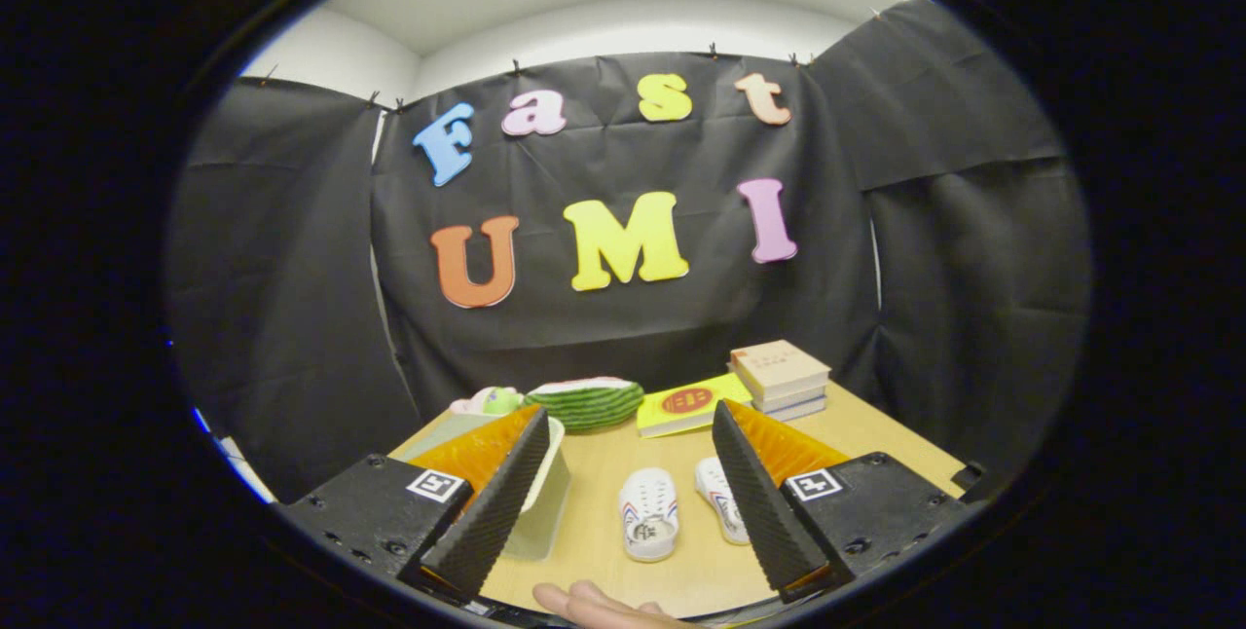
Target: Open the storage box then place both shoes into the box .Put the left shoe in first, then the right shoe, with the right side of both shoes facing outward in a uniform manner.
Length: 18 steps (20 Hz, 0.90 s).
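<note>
With the tongs [623, 502] spread wide and empty above the worktop's [876, 439] near edge, swing toward the storage box [540, 493] behind the left finger and lift its lid squarely before touching the two shoes [649, 514] lying mid-worktop.

A recording booth: black cloth walls [623, 317] pinned up around a wooden table [604, 473].

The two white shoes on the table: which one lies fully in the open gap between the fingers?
The left-hand white shoe, lying clear between the open fingers. The other shoe is partly covered by the right finger.
</note>
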{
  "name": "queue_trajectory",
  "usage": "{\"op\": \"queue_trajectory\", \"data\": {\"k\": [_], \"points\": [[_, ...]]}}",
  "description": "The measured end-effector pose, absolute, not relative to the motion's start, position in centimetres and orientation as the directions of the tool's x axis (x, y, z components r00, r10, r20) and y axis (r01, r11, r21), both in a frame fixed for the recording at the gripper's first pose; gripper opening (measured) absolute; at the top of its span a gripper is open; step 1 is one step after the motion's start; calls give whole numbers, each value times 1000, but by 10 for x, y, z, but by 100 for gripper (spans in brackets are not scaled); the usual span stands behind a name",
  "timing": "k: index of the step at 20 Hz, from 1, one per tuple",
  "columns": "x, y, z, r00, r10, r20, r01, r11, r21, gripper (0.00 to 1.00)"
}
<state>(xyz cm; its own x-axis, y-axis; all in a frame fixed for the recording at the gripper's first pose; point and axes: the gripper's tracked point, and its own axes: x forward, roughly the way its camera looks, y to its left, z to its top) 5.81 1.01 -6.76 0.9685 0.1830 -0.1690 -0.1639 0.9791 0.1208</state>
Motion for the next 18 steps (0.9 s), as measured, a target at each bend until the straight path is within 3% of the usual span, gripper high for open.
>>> {"op": "queue_trajectory", "data": {"k": [4, 8, 15, 18], "points": [[96, 39, -123, 875, 356, -328, -276, 924, 266, 100], [131, 64, -181, 720, 508, -474, -313, 846, 432, 100], [180, 103, -242, 451, 678, -581, -322, 730, 603, 98], [184, 123, -250, 299, 791, -533, -301, 608, 734, 96]]}}
